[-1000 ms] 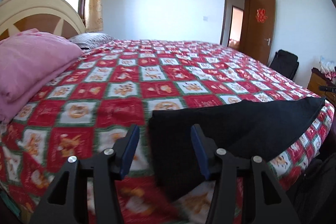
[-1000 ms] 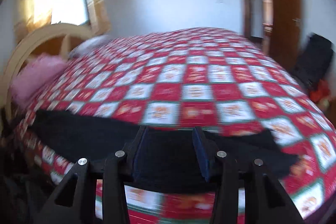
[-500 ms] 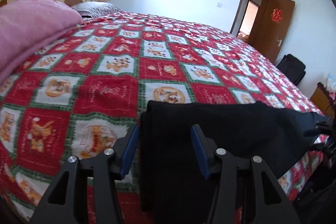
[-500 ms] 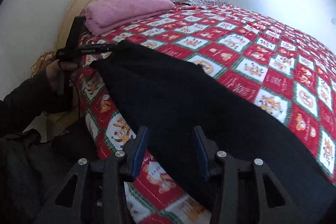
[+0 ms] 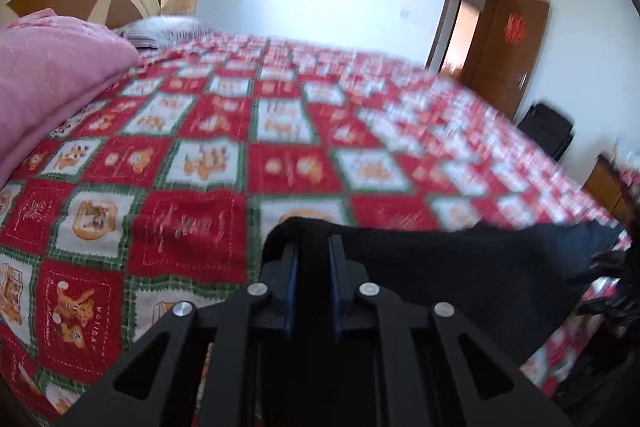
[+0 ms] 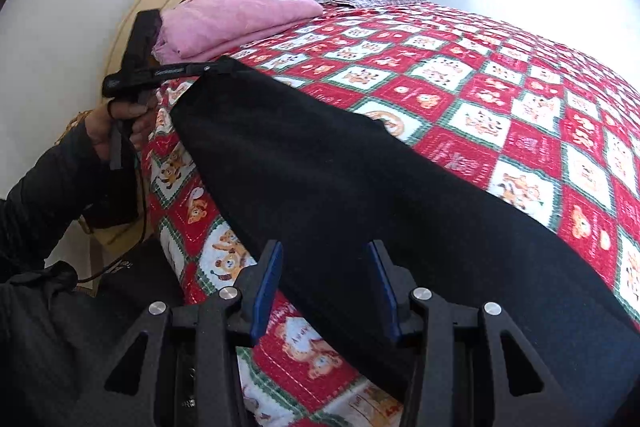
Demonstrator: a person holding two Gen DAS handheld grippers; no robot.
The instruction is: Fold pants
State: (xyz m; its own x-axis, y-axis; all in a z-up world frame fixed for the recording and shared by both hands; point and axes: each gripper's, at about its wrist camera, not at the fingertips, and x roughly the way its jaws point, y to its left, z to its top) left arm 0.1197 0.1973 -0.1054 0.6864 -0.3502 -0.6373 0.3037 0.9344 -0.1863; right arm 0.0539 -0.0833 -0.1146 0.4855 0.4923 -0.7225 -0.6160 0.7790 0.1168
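Black pants (image 6: 360, 195) laid long and flat along the bed (image 6: 500, 75) edge, apparently already halved leg on leg. Left gripper (image 5: 312, 267) jaws clamped tight on 1 end of the cloth. Right gripper (image 6: 326, 287) jaws half open, straddling the near hem, gripping nothing. Cross folds, likely 1 or 2, yet to come.

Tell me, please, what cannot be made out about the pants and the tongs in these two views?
- Left wrist view: the far quilt is motion-blurred.
- Left wrist view: the left tongs hide the pinched pants edge.
- Right wrist view: the pants' near end is cut off by the frame; right tongs straddle them, contact unclear.
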